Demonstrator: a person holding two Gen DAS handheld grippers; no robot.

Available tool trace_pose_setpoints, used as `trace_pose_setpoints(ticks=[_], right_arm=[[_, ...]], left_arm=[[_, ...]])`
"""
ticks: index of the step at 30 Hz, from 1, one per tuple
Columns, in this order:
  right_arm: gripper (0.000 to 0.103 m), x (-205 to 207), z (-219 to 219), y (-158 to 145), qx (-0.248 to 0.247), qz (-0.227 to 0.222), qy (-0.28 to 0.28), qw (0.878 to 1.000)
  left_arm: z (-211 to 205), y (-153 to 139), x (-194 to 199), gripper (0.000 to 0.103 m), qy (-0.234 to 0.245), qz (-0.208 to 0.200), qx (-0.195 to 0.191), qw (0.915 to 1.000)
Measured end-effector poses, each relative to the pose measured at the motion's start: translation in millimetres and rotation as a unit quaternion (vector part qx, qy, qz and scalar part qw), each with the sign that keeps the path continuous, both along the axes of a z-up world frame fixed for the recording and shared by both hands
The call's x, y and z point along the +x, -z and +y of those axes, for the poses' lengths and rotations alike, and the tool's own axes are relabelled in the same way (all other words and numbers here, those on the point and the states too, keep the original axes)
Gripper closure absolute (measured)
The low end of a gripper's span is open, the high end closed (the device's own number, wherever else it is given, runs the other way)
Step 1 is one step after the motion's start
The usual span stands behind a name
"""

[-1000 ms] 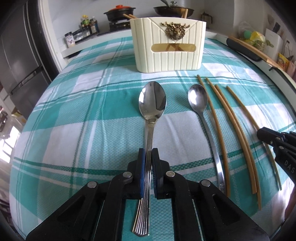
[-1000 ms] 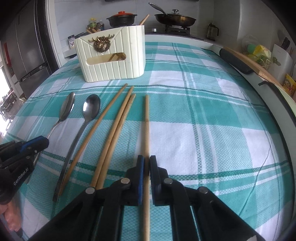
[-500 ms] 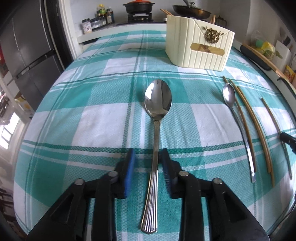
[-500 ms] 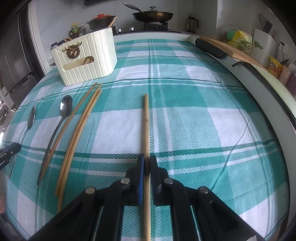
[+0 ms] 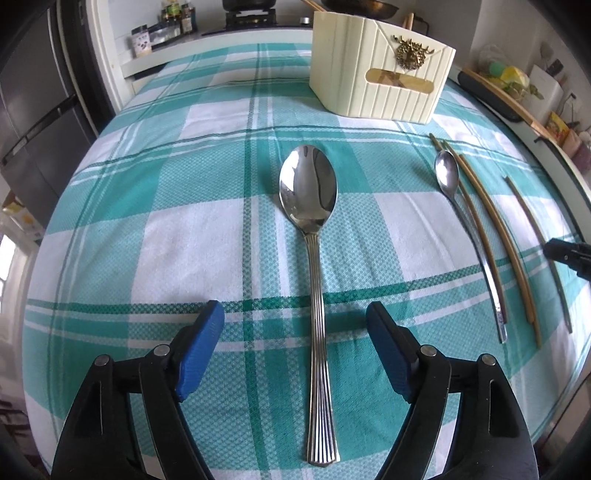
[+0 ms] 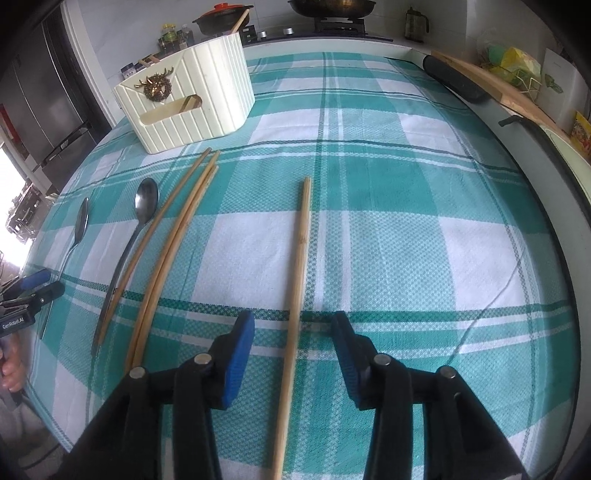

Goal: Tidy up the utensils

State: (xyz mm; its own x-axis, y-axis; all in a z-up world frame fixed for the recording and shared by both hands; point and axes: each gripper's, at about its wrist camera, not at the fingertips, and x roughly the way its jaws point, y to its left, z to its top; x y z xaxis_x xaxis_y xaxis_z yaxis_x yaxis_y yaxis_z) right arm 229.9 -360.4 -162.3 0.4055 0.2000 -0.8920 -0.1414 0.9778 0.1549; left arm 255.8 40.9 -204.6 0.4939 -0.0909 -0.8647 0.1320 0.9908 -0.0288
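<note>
A large steel spoon [image 5: 314, 229] lies on the teal checked cloth between the wide-open fingers of my left gripper [image 5: 295, 328]. A single chopstick [image 6: 299, 266] lies between the open fingers of my right gripper [image 6: 291, 332]. A smaller spoon [image 5: 465, 225] [image 6: 136, 229] and three more chopsticks [image 6: 173, 243] lie side by side between the two. The cream utensil holder [image 5: 380, 70] [image 6: 188, 99] stands at the far side, with chopsticks sticking out of it. The large spoon also shows in the right wrist view [image 6: 77, 229].
A stove with a pot [image 6: 221, 16] and a pan [image 6: 332, 5] is behind the table. A wooden board [image 6: 491, 88] and packets lie along the right counter. A fridge [image 5: 33, 103] stands at the left. The other gripper shows at each view's edge [image 5: 569, 254] [image 6: 29, 295].
Both grippers have opened and let go: the left released the large spoon, the right released the chopstick. Both items now lie flat on the cloth, moved away from the other utensils.
</note>
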Motion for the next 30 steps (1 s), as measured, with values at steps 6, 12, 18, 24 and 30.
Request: trace_pose_setpoints(ticks=[6,12,18,24,30], right_arm=[[0.059,12,2,1,-0.003,0.018,-0.014,1.000],[0.059,35,4,1,-0.003,0.029,-0.024,0.999],[0.059,74,9,2,-0.002,0.037,-0.032,0.999],[0.091,106,24,6,-0.060,0.035,-0.034,0.997],[0.097,106,17,-1,-0.019,0.020,-0.011,1.000]], left_arm=[[-3,2,21,0.018,0.007,0.016,0.015,0.9997],[-11,3,53,0.016,0.015,0.030,0.023,0.9992],[-13,3,83,0.018,0.007,0.042,0.022,0.9988],[-19,-1,92,0.047,0.015,0.031,0.025,0.9991],[-16,-7,87,0.061,0.011,0.006,0.024,0.9996]])
